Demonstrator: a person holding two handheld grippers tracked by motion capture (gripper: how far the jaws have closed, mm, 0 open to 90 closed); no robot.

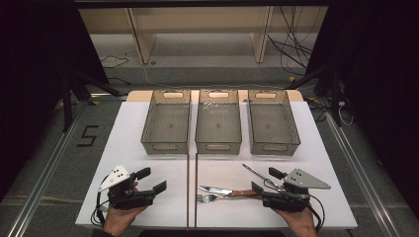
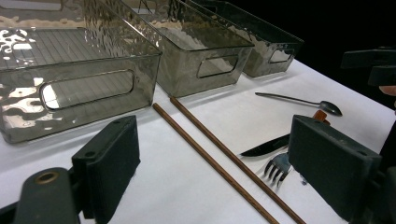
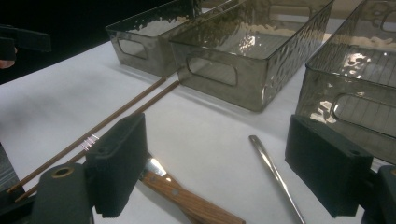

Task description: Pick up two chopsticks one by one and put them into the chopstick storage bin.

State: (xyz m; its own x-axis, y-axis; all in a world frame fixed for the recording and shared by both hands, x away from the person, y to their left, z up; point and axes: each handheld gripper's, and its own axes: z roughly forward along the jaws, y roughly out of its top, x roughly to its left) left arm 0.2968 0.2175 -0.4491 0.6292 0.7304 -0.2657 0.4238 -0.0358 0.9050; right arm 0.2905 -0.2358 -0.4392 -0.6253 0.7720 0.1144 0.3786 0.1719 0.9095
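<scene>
The three grey bins (image 1: 219, 122) along the counter's far edge are empty. The knife (image 1: 217, 190), fork (image 1: 207, 198) and spoon (image 1: 258, 173) lie near the front edge, beside the right tongs (image 1: 260, 180). Both those and the left tongs (image 1: 151, 179) are open, holding nothing; sorting seems not yet begun.

Fork (image 2: 278, 166) handle behind near jaw

Smoky grey bins on a white desk

Three translucent grey-brown bins (image 1: 218, 123) with rippled walls and ribbed floors stand on the white desk (image 1: 128, 143); just before the middle bin lie a silver spoon (image 1: 258, 173), a silver fork (image 1: 207, 198) and a wood-brown-handled knife (image 1: 222, 191). Both claws, left claw (image 1: 150, 180) and right claw (image 1: 267, 180), are matte black.
</scene>
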